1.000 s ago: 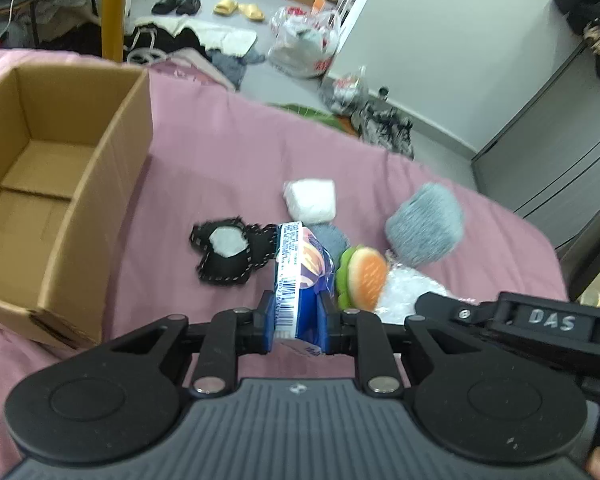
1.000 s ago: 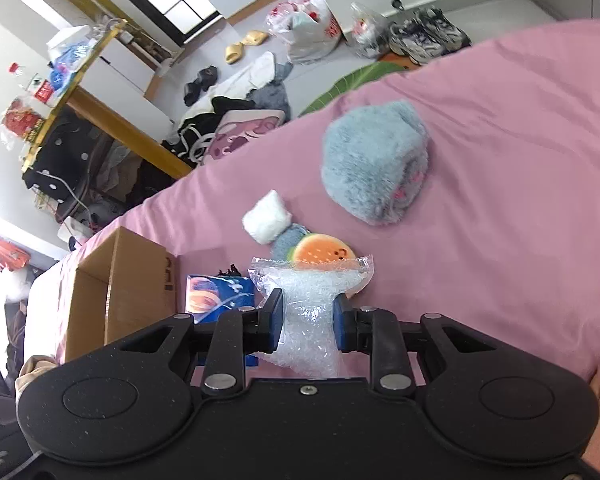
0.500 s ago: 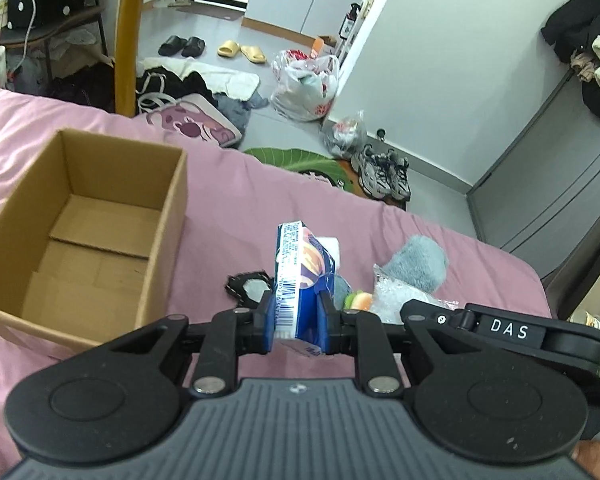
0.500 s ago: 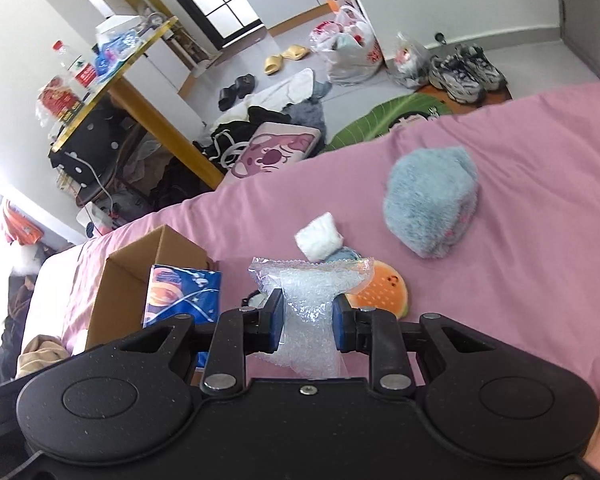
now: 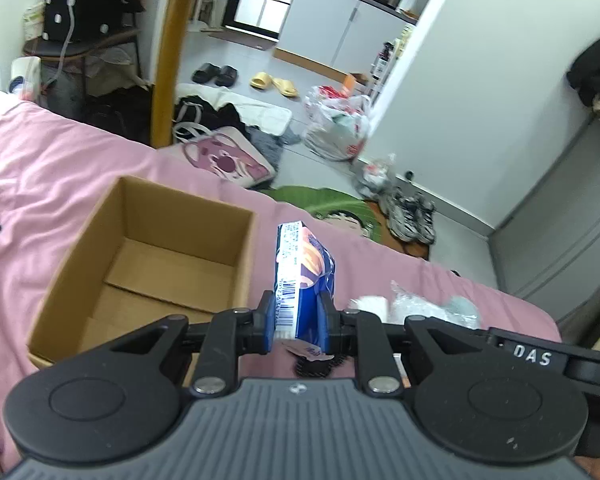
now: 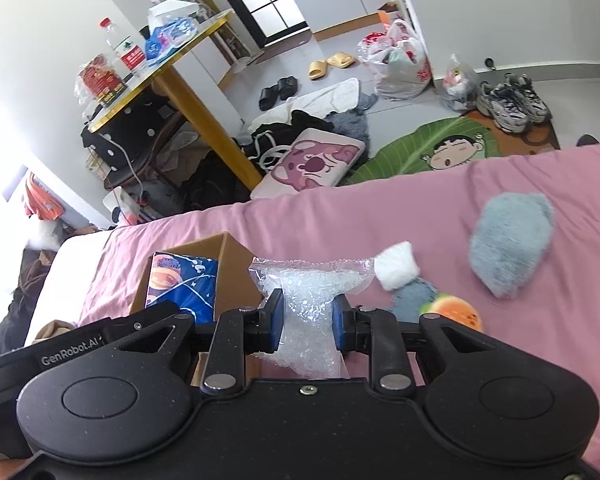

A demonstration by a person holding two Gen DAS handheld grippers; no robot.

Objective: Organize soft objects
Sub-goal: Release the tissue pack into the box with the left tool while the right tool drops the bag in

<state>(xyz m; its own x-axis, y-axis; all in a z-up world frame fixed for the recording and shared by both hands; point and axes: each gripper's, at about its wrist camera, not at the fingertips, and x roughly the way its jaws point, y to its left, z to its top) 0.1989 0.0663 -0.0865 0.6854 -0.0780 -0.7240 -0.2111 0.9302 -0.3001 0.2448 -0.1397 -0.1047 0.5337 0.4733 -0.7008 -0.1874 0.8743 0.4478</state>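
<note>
My left gripper is shut on a blue tissue pack, held on edge in the air just right of the open cardboard box on the pink bed. The same blue tissue pack shows in the right wrist view in front of the cardboard box. My right gripper is shut on a clear bag of bubble wrap, lifted above the bed. A white soft block, a grey-blue plush, a small grey pad and a burger toy lie on the sheet to the right.
The pink bed sheet spreads to the right and front. A black fabric piece lies under the left gripper. Beyond the bed edge the floor holds clothes, a pink cushion, shoes, bags and a yellow-legged table.
Both grippers have risen and swung left toward the box, carrying the tissue pack and the bubble wrap bag. The box now lies closer beneath the left gripper; the loose toys have dropped behind.
</note>
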